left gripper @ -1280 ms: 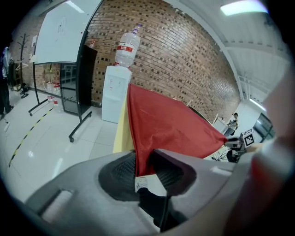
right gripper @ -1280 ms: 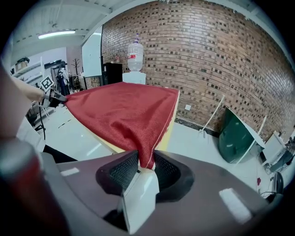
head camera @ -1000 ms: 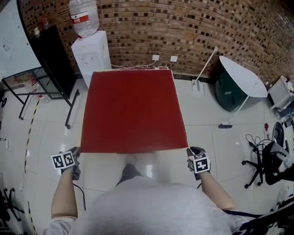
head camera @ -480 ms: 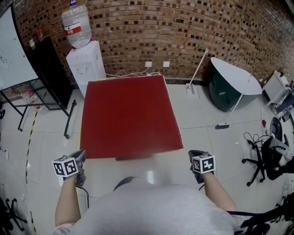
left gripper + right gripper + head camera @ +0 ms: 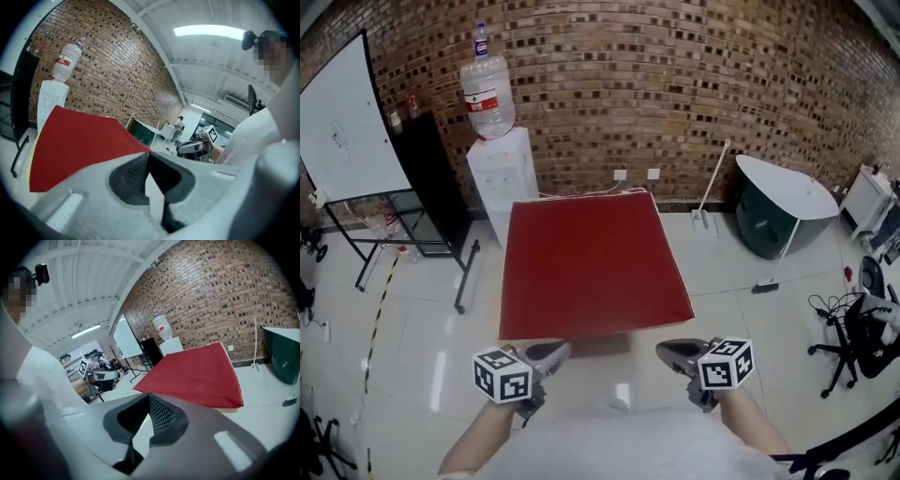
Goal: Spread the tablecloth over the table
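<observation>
The red rectangular tablecloth (image 5: 595, 267) lies flat and spread over the worktop (image 5: 602, 345), covering it almost wholly. Only a brownish strip of the worktop shows under the near edge. The cloth's far edge reaches toward the brick wall (image 5: 675, 84), beside the white water dispenser (image 5: 502, 173) topped with a clear water bottle (image 5: 487, 84).

The left gripper (image 5: 551, 352) hovers over the white tiled floor (image 5: 422, 309) just before the cloth's near left corner. Its jaws are clenched together with nothing between them. The right gripper (image 5: 669, 351) hangs near the near right corner, apart from the cloth. Its jaws are likewise pressed together and empty. Both point toward the worktop and tilt slightly down, and each gripper view shows the other gripper off to its side.
</observation>
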Action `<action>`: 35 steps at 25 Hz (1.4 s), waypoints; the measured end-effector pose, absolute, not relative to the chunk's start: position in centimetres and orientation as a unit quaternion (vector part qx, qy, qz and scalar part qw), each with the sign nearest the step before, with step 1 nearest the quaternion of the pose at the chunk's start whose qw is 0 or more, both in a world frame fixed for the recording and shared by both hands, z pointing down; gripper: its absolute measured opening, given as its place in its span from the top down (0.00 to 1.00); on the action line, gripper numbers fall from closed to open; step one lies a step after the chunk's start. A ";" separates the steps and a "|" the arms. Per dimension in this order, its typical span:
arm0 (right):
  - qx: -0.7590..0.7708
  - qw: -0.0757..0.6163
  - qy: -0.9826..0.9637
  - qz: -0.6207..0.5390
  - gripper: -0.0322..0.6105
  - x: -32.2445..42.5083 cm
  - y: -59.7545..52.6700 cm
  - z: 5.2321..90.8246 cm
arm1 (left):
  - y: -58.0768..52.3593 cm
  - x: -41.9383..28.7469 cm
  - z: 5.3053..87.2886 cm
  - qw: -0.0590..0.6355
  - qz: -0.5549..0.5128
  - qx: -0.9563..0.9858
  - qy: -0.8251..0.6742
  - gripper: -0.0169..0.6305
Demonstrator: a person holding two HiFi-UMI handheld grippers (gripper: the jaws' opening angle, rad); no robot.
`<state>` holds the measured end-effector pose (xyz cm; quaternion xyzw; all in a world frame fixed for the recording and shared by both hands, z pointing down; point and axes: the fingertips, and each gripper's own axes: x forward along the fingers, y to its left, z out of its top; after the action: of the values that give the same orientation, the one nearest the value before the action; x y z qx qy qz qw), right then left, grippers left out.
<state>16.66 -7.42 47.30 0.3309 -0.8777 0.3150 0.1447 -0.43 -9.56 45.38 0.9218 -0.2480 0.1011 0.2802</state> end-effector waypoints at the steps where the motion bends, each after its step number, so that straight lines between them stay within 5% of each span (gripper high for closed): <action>1: 0.330 0.141 -0.877 0.321 0.95 15.1 -6.0 47.3 | -7.8 -0.6 45.1 0.281 0.100 0.925 -0.237 0.97; 12: 0.339 0.101 -0.840 0.412 0.95 3.4 11.8 50.1 | 10.8 -6.9 49.8 0.347 0.109 0.915 -0.177 0.97; 25: 0.323 0.092 -0.868 0.365 0.95 0.2 23.8 47.3 | 24.3 -7.4 46.7 0.299 0.099 0.935 -0.164 0.97; 35: 0.320 0.060 -0.878 0.351 0.95 2.5 43.9 45.5 | 43.9 -3.8 44.8 0.287 0.096 0.933 -0.193 0.97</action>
<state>2.49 43.87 45.47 0.3199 -0.8779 0.3513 0.0600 -3.77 43.85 44.76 0.9334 -0.1927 0.0964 0.2871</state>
